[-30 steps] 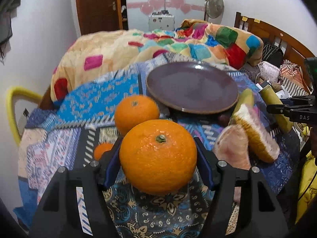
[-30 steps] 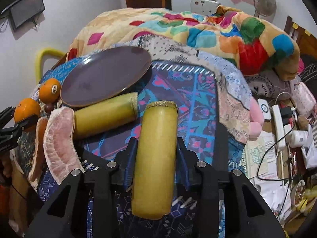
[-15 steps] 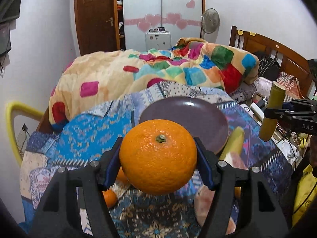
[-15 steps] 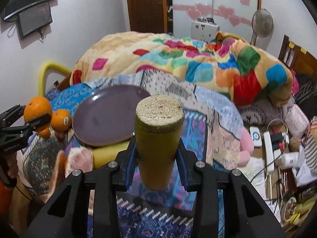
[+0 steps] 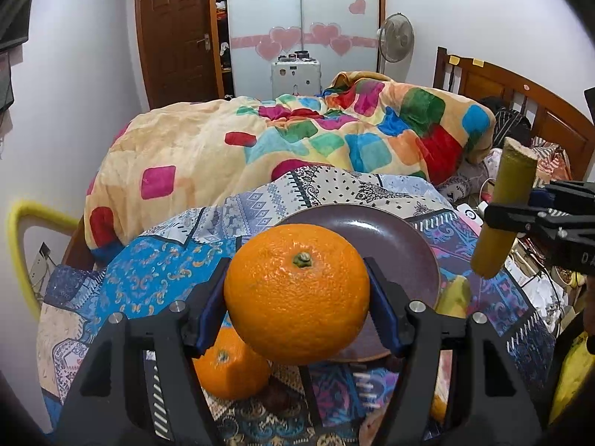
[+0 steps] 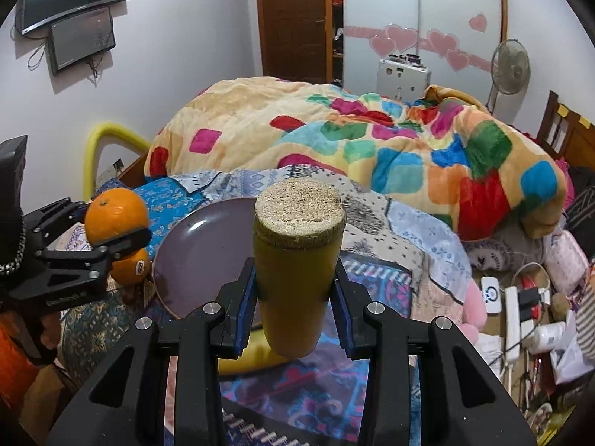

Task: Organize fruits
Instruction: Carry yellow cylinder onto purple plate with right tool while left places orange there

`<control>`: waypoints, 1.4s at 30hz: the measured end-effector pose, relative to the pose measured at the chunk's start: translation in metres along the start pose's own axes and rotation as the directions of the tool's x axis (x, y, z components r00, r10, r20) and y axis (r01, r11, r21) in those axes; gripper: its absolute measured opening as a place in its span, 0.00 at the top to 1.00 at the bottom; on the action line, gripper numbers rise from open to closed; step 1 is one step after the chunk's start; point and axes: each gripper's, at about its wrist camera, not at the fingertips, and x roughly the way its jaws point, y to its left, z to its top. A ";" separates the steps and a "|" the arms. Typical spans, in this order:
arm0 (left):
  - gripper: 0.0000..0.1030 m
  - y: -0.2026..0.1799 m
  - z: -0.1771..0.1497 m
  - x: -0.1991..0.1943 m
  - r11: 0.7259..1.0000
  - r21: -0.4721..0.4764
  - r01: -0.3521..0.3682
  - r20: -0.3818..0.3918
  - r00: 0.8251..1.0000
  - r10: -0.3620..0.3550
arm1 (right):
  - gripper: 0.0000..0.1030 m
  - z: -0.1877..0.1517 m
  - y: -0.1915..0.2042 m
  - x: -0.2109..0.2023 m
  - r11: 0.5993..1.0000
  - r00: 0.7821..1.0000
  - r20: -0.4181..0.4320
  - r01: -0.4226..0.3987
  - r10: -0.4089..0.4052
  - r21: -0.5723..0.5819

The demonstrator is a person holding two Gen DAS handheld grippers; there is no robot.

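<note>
My left gripper (image 5: 297, 310) is shut on a large orange (image 5: 296, 293) and holds it in the air, in front of the purple plate (image 5: 409, 245). It also shows in the right wrist view (image 6: 115, 219). My right gripper (image 6: 293, 312) is shut on a yellow-green sugarcane piece (image 6: 293, 271), held upright above the table; it also shows in the left wrist view (image 5: 502, 215). A second orange (image 5: 232, 366) lies on the cloth below the left gripper. Another sugarcane piece (image 6: 256, 356) lies by the plate (image 6: 200, 256).
The table has a patterned blue cloth (image 5: 148, 278). A bed with a colourful blanket (image 5: 334, 137) stands behind it. A yellow chair back (image 5: 18, 230) is at the left. Cables and clutter (image 6: 520, 316) lie to the right of the table.
Both grippers have risen further with their loads. The orange and the sugarcane piece are higher above the table, and the plate now sits lower in both views.
</note>
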 end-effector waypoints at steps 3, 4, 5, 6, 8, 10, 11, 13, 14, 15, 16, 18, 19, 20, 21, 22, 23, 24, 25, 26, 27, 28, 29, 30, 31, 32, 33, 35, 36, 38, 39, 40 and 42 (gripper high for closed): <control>0.35 -0.001 0.003 0.010 1.000 0.002 -0.011 -0.011 1.000 0.011 | 0.67 0.004 0.004 0.012 1.000 1.000 -0.014 -0.014 0.014 -0.011; 0.35 -0.001 0.004 0.013 1.000 0.002 -0.012 -0.016 1.000 0.012 | 0.67 0.005 0.005 0.015 1.000 1.000 -0.019 -0.017 0.016 -0.014; 0.35 0.000 0.004 0.016 1.000 0.001 -0.014 -0.023 1.000 0.014 | 0.67 0.006 0.006 0.020 1.000 0.999 -0.025 -0.022 0.022 -0.017; 0.35 0.000 0.005 0.019 1.000 0.000 -0.015 -0.028 0.999 0.015 | 0.67 0.008 0.007 0.023 0.999 0.999 -0.030 -0.028 0.027 -0.016; 0.35 0.002 0.006 0.027 1.000 -0.007 -0.017 -0.046 0.999 0.016 | 0.67 0.011 0.010 0.031 0.999 0.999 -0.040 -0.036 0.036 -0.016; 0.35 0.004 0.007 0.035 1.000 -0.020 -0.014 -0.065 0.998 0.012 | 0.67 0.013 0.011 0.039 0.999 0.998 -0.052 -0.040 0.039 -0.020; 0.35 0.006 0.008 0.039 1.000 -0.027 -0.013 -0.075 0.997 0.011 | 0.67 0.014 0.012 0.044 0.999 0.997 -0.061 -0.041 0.040 -0.021; 0.35 0.008 0.008 0.047 0.999 -0.034 -0.013 -0.096 0.995 0.010 | 0.67 0.017 0.013 0.055 0.999 0.995 -0.085 -0.048 0.046 -0.018; 0.35 0.008 0.008 0.050 0.999 -0.036 -0.014 -0.106 0.994 0.010 | 0.67 0.018 0.013 0.059 0.998 0.994 -0.096 -0.051 0.049 -0.021; 0.35 0.009 0.008 0.054 0.999 -0.037 -0.016 -0.117 0.993 0.011 | 0.67 0.020 0.014 0.063 0.999 0.994 -0.104 -0.048 0.045 -0.025; 0.35 0.009 0.008 0.057 0.999 -0.039 -0.016 -0.125 0.992 0.011 | 0.67 0.021 0.015 0.067 0.999 0.993 -0.108 -0.041 0.038 -0.031; 0.35 0.010 0.008 0.063 0.999 -0.043 -0.013 -0.139 0.990 0.007 | 0.67 0.023 0.017 0.074 0.999 0.993 -0.116 -0.029 0.024 -0.046; 0.35 0.011 0.008 0.066 0.999 -0.048 -0.013 -0.146 0.989 0.006 | 0.67 0.024 0.018 0.079 0.998 0.992 -0.125 -0.031 0.025 -0.048; 0.35 0.011 0.009 0.070 0.999 -0.052 -0.012 -0.153 0.988 0.004 | 0.67 0.024 0.017 0.083 0.998 0.990 -0.136 -0.035 0.029 -0.045; 0.35 0.012 0.009 0.072 0.998 -0.054 -0.013 -0.160 0.987 0.004 | 0.67 0.025 0.017 0.087 0.998 0.989 -0.144 -0.038 0.032 -0.040; 0.35 0.012 0.009 0.076 0.998 -0.058 -0.015 -0.173 0.985 0.005 | 0.67 0.026 0.017 0.090 0.998 0.990 -0.139 -0.038 0.032 -0.042; 0.35 0.013 0.010 0.079 0.998 -0.063 -0.018 -0.184 0.983 0.006 | 0.67 0.028 0.018 0.092 0.998 0.989 -0.145 -0.040 0.034 -0.044; 0.35 0.014 0.010 0.082 0.997 -0.069 -0.022 -0.197 0.980 0.008 | 0.67 0.030 0.019 0.094 0.998 0.988 -0.151 -0.040 0.033 -0.047; 0.35 0.015 0.010 0.084 0.997 -0.071 -0.025 -0.204 0.979 0.010 | 0.67 0.032 0.020 0.097 0.998 0.987 -0.158 -0.039 0.031 -0.050; 0.35 0.015 0.009 0.087 0.997 -0.073 -0.032 -0.209 0.978 0.016 | 0.67 0.034 0.021 0.101 0.998 0.986 -0.164 -0.039 0.029 -0.058; 0.35 0.016 0.009 0.089 0.997 -0.074 -0.037 -0.216 0.976 0.021 | 0.67 0.035 0.023 0.103 0.997 0.985 -0.168 -0.037 0.026 -0.063; 0.35 0.016 0.008 0.092 0.996 -0.077 -0.038 -0.226 0.974 0.020 | 0.67 0.036 0.023 0.106 0.998 0.985 -0.171 -0.035 0.024 -0.060; 0.35 0.017 0.006 0.094 0.996 -0.082 -0.032 -0.237 0.971 0.012 | 0.67 0.037 0.024 0.108 0.998 0.984 -0.176 -0.035 0.024 -0.058; 0.35 0.019 0.005 0.097 0.996 -0.087 -0.026 -0.249 0.969 0.003 | 0.67 0.037 0.024 0.110 0.998 0.983 -0.183 -0.037 0.026 -0.056; 0.35 0.020 0.005 0.099 0.996 -0.090 -0.022 -0.257 0.966 -0.001 | 0.67 0.037 0.024 0.114 0.998 0.981 -0.193 -0.038 0.027 -0.053; 0.35 0.021 0.004 0.101 0.996 -0.091 -0.019 -0.264 0.964 -0.006 | 0.67 0.036 0.024 0.119 0.998 0.977 -0.209 -0.040 0.028 -0.053; 0.34 0.020 0.004 0.101 0.996 -0.086 -0.018 -0.260 0.966 -0.005 | 0.67 0.036 0.024 0.121 0.998 0.976 -0.217 -0.043 0.031 -0.054; 0.34 0.017 0.004 0.102 0.998 -0.066 -0.022 -0.264 0.965 0.004 | 0.67 0.033 0.024 0.128 0.997 0.970 -0.240 -0.045 0.031 -0.056; 0.34 0.016 0.004 0.102 0.998 -0.055 -0.026 -0.267 0.964 0.011 | 0.67 0.032 0.023 0.131 0.997 0.968 -0.250 -0.044 0.029 -0.056; 0.31 0.014 0.005 0.101 0.998 -0.051 -0.019 -0.260 0.966 0.005 | 0.67 0.028 0.023 0.136 0.997 0.961 -0.274 -0.045 0.028 -0.055; 0.28 0.014 0.006 0.099 0.998 -0.052 -0.021 -0.250 0.968 0.007 | 0.67 0.027 0.022 0.138 0.998 0.959 -0.281 -0.048 0.033 -0.048; 0.25 0.013 0.008 0.096 0.998 -0.051 -0.025 -0.232 0.973 0.013 | 0.67 0.026 0.021 0.138 0.998 0.959 -0.280 -0.055 0.041 -0.041; 0.11 0.013 0.011 0.089 0.998 -0.048 -0.028 -0.195 0.981 0.019 | 0.67 0.026 0.020 0.135 0.998 0.962 -0.270 -0.057 0.045 -0.036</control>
